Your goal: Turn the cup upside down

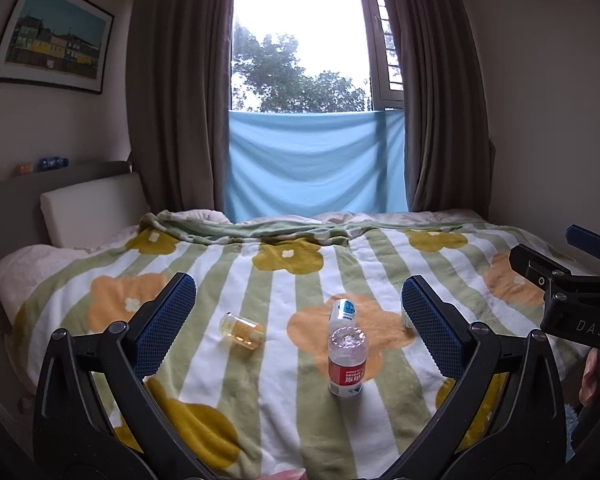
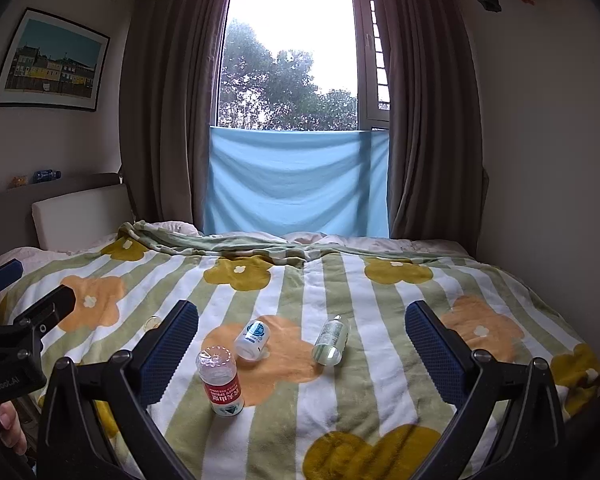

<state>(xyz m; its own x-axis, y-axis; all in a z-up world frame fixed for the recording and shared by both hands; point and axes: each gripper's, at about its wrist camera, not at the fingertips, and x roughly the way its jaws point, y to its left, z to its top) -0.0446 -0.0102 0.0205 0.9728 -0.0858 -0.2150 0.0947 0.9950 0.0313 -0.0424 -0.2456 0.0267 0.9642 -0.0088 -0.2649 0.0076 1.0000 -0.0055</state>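
A small clear bottle with a red label (image 1: 347,364) (image 2: 220,380) stands upside down on the flowered blanket, base up. A white bottle with a blue label (image 1: 341,314) (image 2: 253,338) lies on its side just behind it. A clear yellowish bottle (image 1: 242,330) lies to the left; in the right wrist view only a bit of it (image 2: 153,323) shows. A clear greenish bottle (image 2: 331,340) lies to the right, mostly hidden in the left wrist view (image 1: 406,317). My left gripper (image 1: 299,322) and right gripper (image 2: 302,348) are both open and empty, above the bed's near side.
The striped flower blanket (image 2: 340,400) covers the bed. A white headboard cushion (image 1: 92,208) is at the left, curtains and a window with a blue cloth (image 1: 316,164) behind. Each gripper's body shows at the edge of the other's view (image 1: 580,304) (image 2: 16,344).
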